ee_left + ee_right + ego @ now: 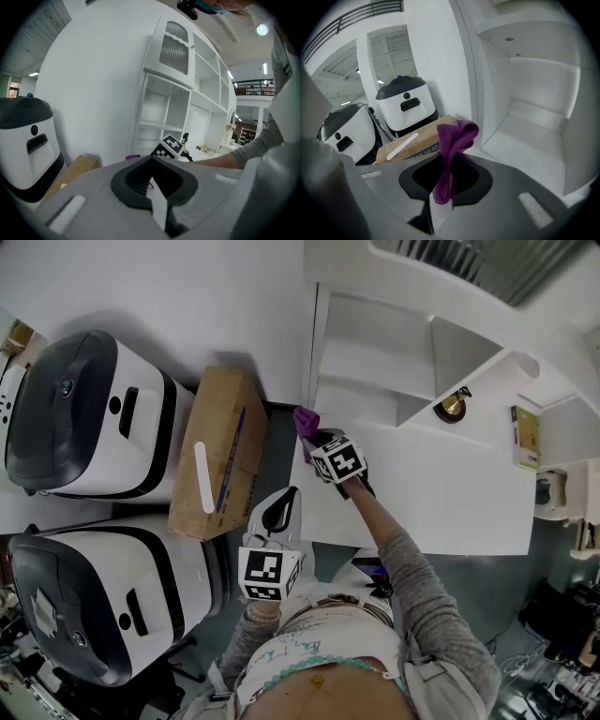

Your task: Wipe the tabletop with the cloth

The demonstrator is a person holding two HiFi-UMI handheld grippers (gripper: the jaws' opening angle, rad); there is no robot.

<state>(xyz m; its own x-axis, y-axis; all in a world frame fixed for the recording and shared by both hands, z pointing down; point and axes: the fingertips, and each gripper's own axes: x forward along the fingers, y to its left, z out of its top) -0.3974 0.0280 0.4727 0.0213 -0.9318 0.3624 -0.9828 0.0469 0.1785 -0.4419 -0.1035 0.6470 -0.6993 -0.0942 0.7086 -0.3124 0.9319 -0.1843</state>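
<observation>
Pinching a purple cloth (452, 145), the right claw (315, 435) sits at the far left corner of the white bench (450, 512), beside an open shelf unit (375, 362). The left claw (281, 507) hangs near the person's waist, jaws pressed together on nothing. A cardboard box (220, 451) lies left of the bench.

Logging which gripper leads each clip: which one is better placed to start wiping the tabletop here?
Right. The right gripper is shut on the purple cloth and sits at the far left corner of the white tabletop. The left gripper is shut with nothing in it, close to the person's body.
</observation>
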